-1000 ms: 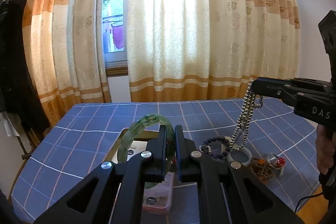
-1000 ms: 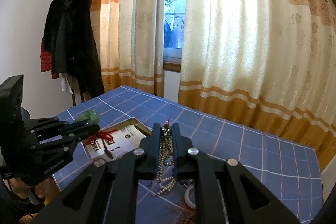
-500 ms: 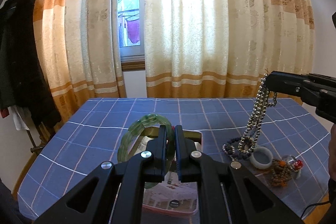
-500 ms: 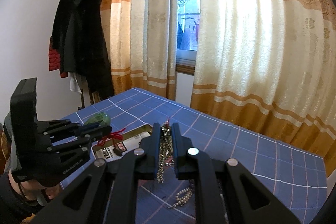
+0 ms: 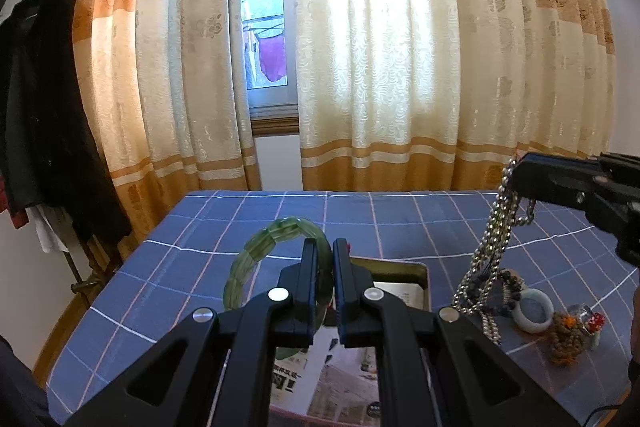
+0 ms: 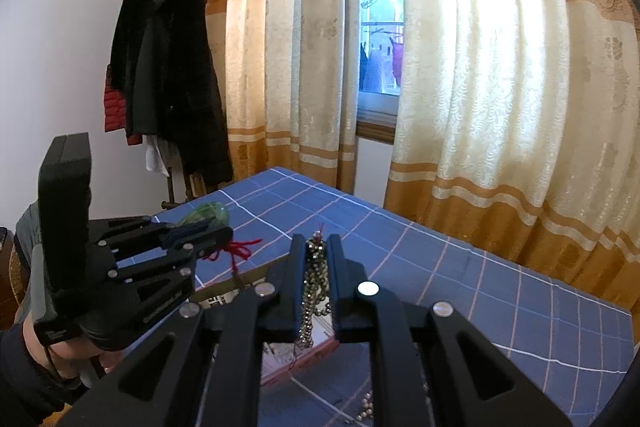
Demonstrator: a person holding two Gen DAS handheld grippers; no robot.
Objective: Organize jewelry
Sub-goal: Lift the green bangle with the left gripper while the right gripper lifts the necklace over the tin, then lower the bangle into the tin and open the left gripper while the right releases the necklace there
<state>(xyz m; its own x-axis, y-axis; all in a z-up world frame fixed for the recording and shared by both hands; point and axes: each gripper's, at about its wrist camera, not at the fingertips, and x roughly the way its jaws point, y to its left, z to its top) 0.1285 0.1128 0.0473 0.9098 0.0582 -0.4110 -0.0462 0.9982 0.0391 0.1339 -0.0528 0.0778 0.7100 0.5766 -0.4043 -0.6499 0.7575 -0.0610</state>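
Note:
My left gripper (image 5: 325,247) is shut on a green jade bracelet (image 5: 256,255) and holds it upright above the open jewelry box (image 5: 404,279). My right gripper (image 6: 318,243) is shut on a silver bead necklace (image 6: 314,291), which hangs down from the jaws. In the left wrist view the necklace (image 5: 490,251) dangles from the right gripper (image 5: 516,171) to the right of the box, its lower end trailing on the table. In the right wrist view the left gripper (image 6: 224,233) shows at left with the bracelet (image 6: 204,213) and a red cord (image 6: 240,247).
A blue checked tablecloth (image 5: 224,227) covers the table. On its right lie a white jade ring (image 5: 534,311), a dark bead bracelet (image 5: 508,279), brown beads (image 5: 566,337) and a small glass trinket (image 5: 588,319). Curtains (image 5: 400,67) and a hanging black coat (image 6: 168,67) stand behind.
Both grippers have risen, each still holding its piece. The necklace has been lifted higher off the table and the left gripper has drawn back and up over the box.

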